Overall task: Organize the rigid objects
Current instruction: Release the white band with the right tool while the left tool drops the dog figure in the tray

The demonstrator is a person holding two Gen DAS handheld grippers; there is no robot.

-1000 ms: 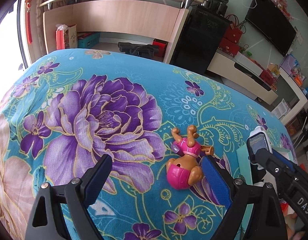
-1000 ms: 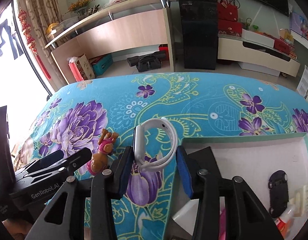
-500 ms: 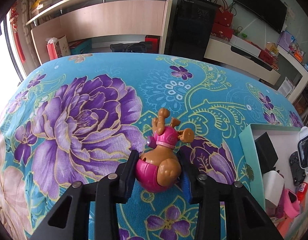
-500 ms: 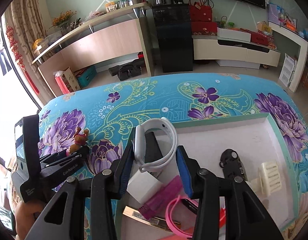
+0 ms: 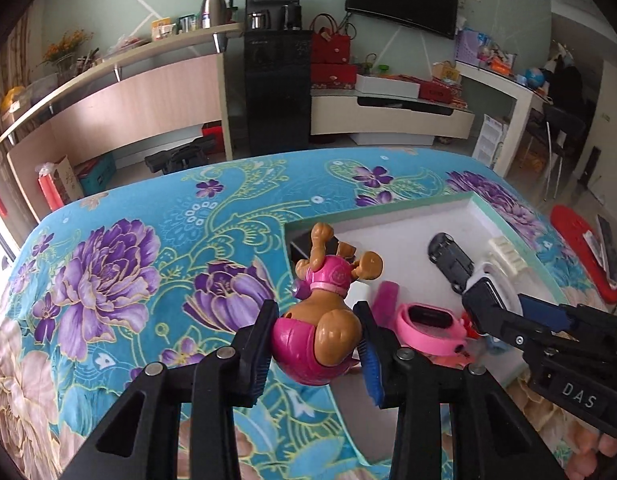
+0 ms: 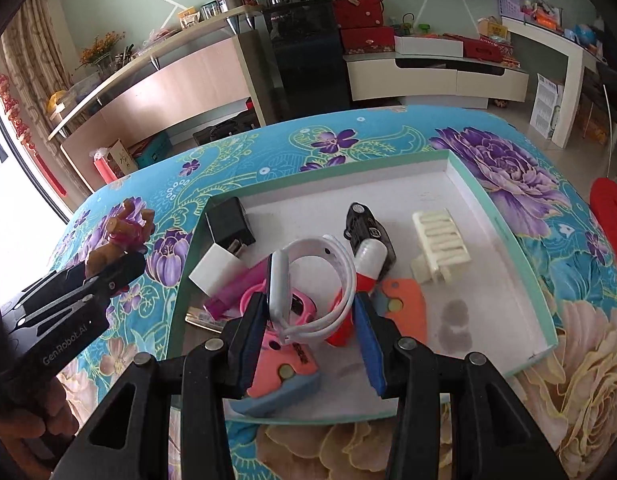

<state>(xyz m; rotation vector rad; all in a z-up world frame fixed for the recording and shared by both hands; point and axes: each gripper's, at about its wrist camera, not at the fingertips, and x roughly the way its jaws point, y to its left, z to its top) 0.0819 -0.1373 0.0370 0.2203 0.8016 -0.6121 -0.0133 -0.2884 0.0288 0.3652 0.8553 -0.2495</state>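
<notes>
Over the near-left corner of the shallow box, the left tongs are clamped on a toy dog in pink, the pads pressing its round rump from both sides. Those jaws have just been closing, and the toy is between them. It sits clear of the flowered worktop, straddling the box's left rim. Its long axis runs away from the camera along the fingers, rump nearest, head and one raised paw pointing toward the far wall of the box.

The right tongs are clamped on a white smartwatch, one pad on the watch body, the other on the looped strap. The loop stands upright and open toward the camera, above the clutter inside the box: a pink band, a black toy car, a cream comb-like piece, a black charger.

Both items look to be in the carry-and-place step. Judging by the layout, the next move calls for lowering each over bare white floor; the free area lies to the right side, away from the pile, before letting go.
</notes>
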